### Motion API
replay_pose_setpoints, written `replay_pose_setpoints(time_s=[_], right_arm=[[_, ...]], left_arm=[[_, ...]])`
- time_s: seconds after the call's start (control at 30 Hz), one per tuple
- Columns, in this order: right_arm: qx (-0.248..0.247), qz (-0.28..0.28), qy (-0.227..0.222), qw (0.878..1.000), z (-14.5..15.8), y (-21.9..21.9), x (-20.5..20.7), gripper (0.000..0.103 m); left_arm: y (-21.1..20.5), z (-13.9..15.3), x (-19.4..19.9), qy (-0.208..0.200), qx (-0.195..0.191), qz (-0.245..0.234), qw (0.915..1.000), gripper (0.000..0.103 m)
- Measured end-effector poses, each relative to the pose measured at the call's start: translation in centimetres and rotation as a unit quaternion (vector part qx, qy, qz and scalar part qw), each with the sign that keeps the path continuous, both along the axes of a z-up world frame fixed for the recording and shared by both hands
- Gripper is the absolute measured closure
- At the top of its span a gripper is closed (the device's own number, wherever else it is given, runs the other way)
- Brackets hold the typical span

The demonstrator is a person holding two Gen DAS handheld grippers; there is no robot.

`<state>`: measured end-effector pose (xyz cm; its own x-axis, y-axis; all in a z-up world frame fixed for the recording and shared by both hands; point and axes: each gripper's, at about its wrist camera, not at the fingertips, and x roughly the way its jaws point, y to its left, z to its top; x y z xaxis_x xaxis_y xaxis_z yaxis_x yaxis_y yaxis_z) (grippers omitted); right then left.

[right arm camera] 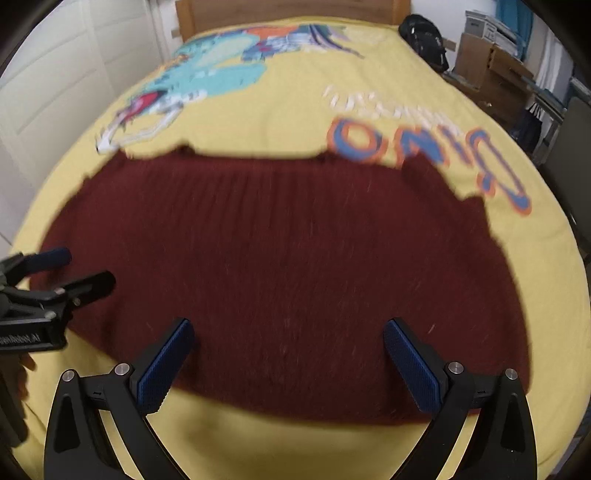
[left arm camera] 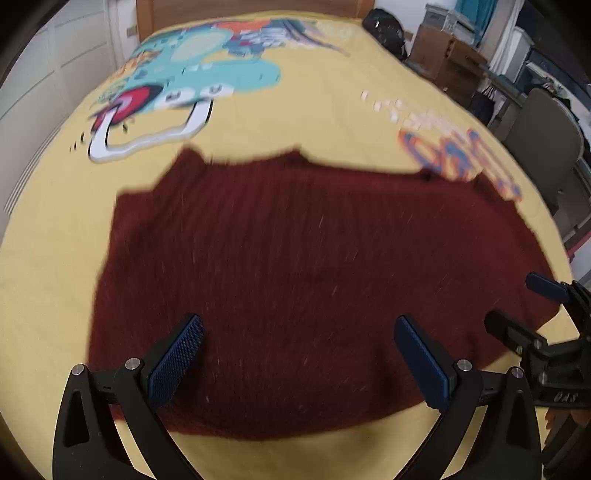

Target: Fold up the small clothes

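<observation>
Two grippers, both yours, both spread wide with nothing between the fingers. Left gripper [left arm camera: 299, 354]: blue pads apart, hovering over the near part of the dark red knit garment [left arm camera: 295, 266], not pinching it. Right gripper [right arm camera: 288, 358]: same story, pads wide apart above the near hem, no fabric caught.

Each wrist view catches the other tool at its edge: the right gripper pokes in at the right side of the left view, over the garment's right corner, and the left gripper [right arm camera: 70, 273] comes in at the left side of the right view, over the left edge of the cloth. A bit of your hand [right arm camera: 22, 373] shows below it.

Garment lies spread flat on the bed, on the yellow bedspread [left arm camera: 314, 122], wide side toward you, ribbed knit running front to back. Frames are motion-blurred, so finer detail is unreadable.

Beyond the garment: cartoon print in teal [left arm camera: 207, 70] and orange-blue lettering [right arm camera: 424, 155] on the bedspread. Further back a wooden headboard [right arm camera: 291, 11], white closet doors on the left, a black bag [left arm camera: 384, 29] and cardboard boxes [left arm camera: 447, 62] on the right.
</observation>
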<state>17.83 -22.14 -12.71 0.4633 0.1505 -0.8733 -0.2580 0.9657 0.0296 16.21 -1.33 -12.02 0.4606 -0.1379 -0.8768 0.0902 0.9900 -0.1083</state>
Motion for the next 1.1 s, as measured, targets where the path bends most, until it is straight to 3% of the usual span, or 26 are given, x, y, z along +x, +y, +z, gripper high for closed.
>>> replay_pose_setpoints(time_s=[0.2,0.53,0.83,1.1], right_arm=[[0.0,-0.022,0.004,1.0,-1.4,-2.0,0.2,0.0],[0.015,-0.084,0.013,0.996,-1.7,-8.5,0.6,0.0],[0.016,-0.077,0.01,0.997,-2.6,-8.0,0.5,0.0],[0.004,-0.06,0.006,0.998,1.0,-7.1,-1.1,0.0]], left_arm=[[1.0,-2.6,-1.1,-0.003,0.045,-0.005,0.999,0.001],[4.6,-3.1,-1.8,-0.009,0.028,0.022,0.9993,0.001],[4.5,-3.2,-2.1,-0.011,0.025,0.037,0.999,0.001],[6.6,0.0,-1.5,0.031,-0.022,0.026,0.9989,0.001]])
